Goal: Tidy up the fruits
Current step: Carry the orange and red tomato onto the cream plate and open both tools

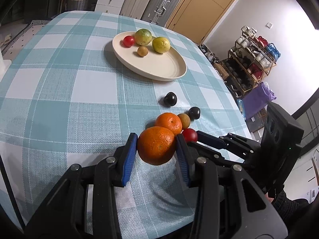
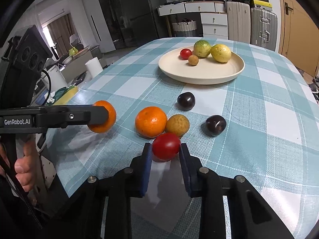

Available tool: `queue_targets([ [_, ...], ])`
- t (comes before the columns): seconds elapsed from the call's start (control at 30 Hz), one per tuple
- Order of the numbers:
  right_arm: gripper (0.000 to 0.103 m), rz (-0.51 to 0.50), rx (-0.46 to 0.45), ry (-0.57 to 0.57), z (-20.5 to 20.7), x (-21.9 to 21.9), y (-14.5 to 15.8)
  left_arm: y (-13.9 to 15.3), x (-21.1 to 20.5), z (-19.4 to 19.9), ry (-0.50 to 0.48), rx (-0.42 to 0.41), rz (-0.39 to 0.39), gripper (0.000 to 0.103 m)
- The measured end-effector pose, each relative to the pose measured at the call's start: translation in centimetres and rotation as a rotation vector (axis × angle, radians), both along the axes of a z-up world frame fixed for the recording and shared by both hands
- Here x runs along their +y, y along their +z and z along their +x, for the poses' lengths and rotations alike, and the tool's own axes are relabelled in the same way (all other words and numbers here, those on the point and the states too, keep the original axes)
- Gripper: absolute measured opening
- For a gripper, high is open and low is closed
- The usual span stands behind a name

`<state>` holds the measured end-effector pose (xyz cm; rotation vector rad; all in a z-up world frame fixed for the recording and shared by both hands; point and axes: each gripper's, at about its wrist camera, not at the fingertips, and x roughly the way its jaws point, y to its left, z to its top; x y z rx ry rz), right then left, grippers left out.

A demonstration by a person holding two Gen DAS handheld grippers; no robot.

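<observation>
My left gripper [image 1: 156, 145] is shut on an orange [image 1: 156, 145] and holds it just above the checked tablecloth; it also shows in the right wrist view [image 2: 103, 117]. My right gripper [image 2: 164, 149] is shut on a red tomato [image 2: 166, 146] near the table's front. A second orange [image 2: 151, 121], a brown-yellow fruit [image 2: 177, 125] and two dark plums [image 2: 186, 101] [image 2: 216, 125] lie on the cloth. A cream plate [image 2: 219, 73] farther back holds two green-yellow citrus fruits, a small tomato and a small brown fruit.
The table edge runs along the left in the right wrist view, with a paper towel roll [image 2: 93, 64] beyond it. Suitcases [image 2: 263, 25] and white drawers [image 2: 214, 23] stand behind the table. A shelf of cups [image 1: 253, 59] stands to the right.
</observation>
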<state>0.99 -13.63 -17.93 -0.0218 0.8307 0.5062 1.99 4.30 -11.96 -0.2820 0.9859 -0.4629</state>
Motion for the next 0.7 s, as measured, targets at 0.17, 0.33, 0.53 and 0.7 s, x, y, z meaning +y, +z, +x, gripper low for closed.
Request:
queue_targets([
  [0.17, 0.028, 0.058, -0.022, 0.006, -0.5, -0.8, 1.0, 0.4, 0.1, 0.4, 0.005, -0.008, 0.001, 0.036],
  [0.33, 0.021, 0.122, -0.067, 0.025, -0.9, -1.5, 2.8, 0.6, 0.3, 1.5, 0.013, -0.018, 0.001, 0.036],
  [0.53, 0.021, 0.137, -0.09, 0.026, 0.7, -1.9, 4.1, 1.0, 0.2, 3.6, 0.018, -0.027, 0.008, 0.036],
  [0.7, 0.021, 0.177, -0.079, 0.035, 0.7, -2.2, 3.6, 0.8, 0.2, 4.4, 0.034, -0.029, 0.005, 0.036],
])
